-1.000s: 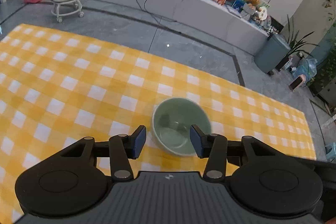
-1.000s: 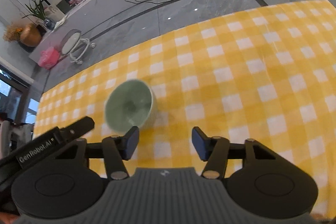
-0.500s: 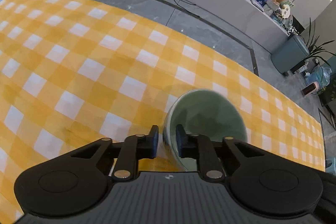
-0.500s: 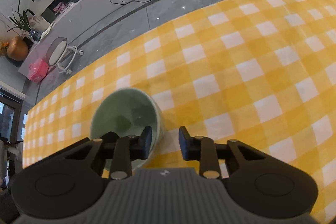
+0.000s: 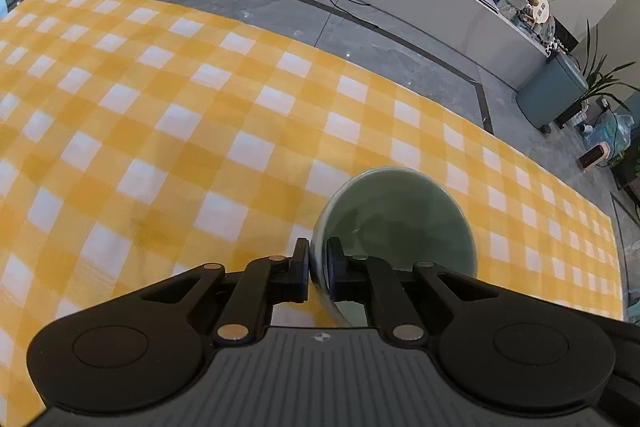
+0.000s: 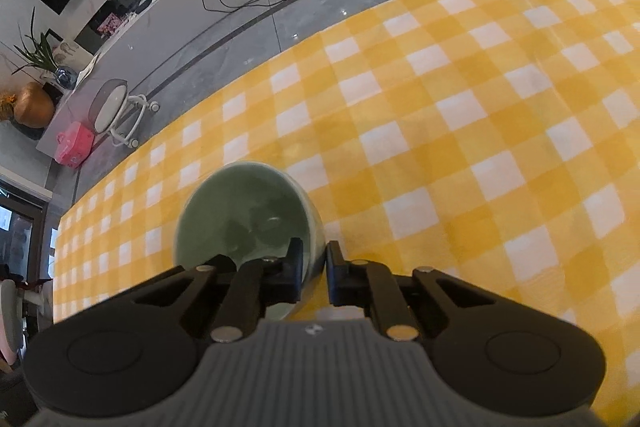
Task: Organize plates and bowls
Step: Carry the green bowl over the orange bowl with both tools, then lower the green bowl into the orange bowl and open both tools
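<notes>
Bowl point(image 5: 394, 223) on my checked cloth point(image 5: 168, 115), holding nothing; my left gripper point(image 5: 318, 265) closing on its nine o'clock wall, right gripper point(image 6: 315, 264) closing at three.

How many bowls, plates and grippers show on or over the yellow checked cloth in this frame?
Green bowl: 1
Plates: 0
Grippers: 2, the left gripper and the right gripper, each with its jaws closing and the bowl's rim between them
Total: 3
</notes>
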